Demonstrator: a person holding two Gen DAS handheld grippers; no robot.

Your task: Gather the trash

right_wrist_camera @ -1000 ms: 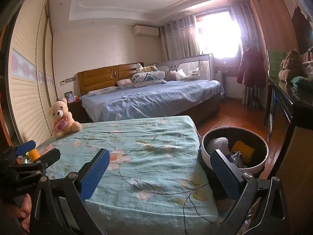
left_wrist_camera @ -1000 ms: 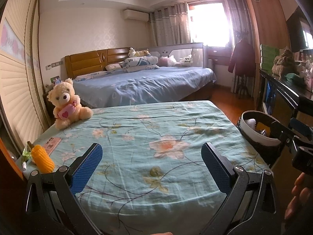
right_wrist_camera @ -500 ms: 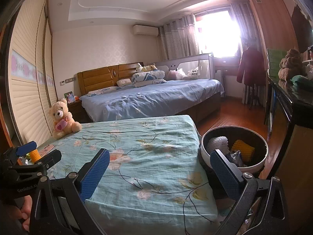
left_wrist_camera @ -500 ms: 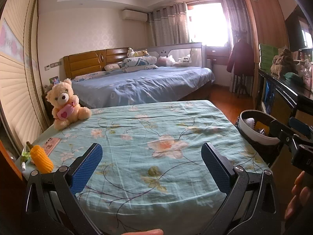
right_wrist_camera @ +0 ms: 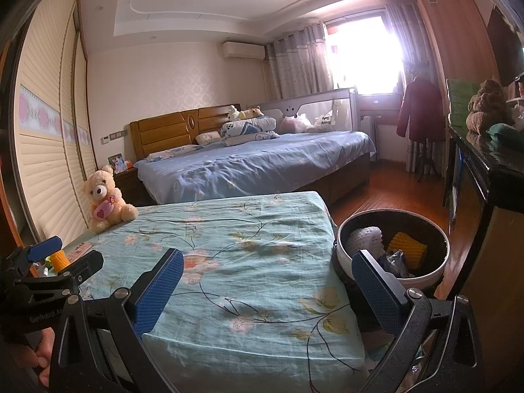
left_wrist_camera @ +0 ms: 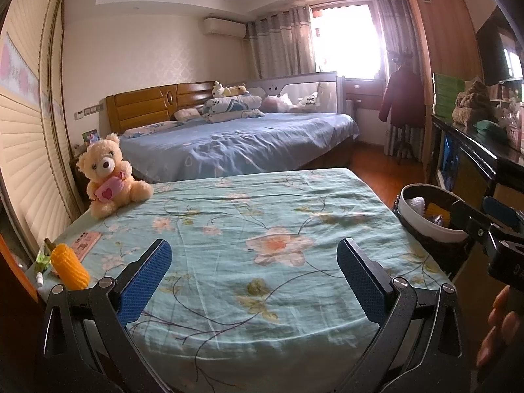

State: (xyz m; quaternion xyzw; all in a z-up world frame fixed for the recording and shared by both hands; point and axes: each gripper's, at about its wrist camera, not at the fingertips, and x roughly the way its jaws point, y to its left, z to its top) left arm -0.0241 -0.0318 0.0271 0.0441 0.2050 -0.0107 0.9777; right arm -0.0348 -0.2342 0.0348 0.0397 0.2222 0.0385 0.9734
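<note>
Both my claws, left gripper (left_wrist_camera: 253, 270) and right gripper (right_wrist_camera: 271, 281), gape empty; the bin (right_wrist_camera: 342, 249) at 3 o'clock is half-hidden, its dark scrap unreadable.

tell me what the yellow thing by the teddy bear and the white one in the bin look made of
Yellow sleeve: looks like soft foam netting, matte, ribbed like a fruit wrap. White piece in the trash bin: probably the same foam mesh, with a visible lattice texture.

A teddy bear (left_wrist_camera: 109, 173) sits on the floral bedspread (left_wrist_camera: 262, 222), blue bed (left_wrist_camera: 249, 144) behind.
</note>
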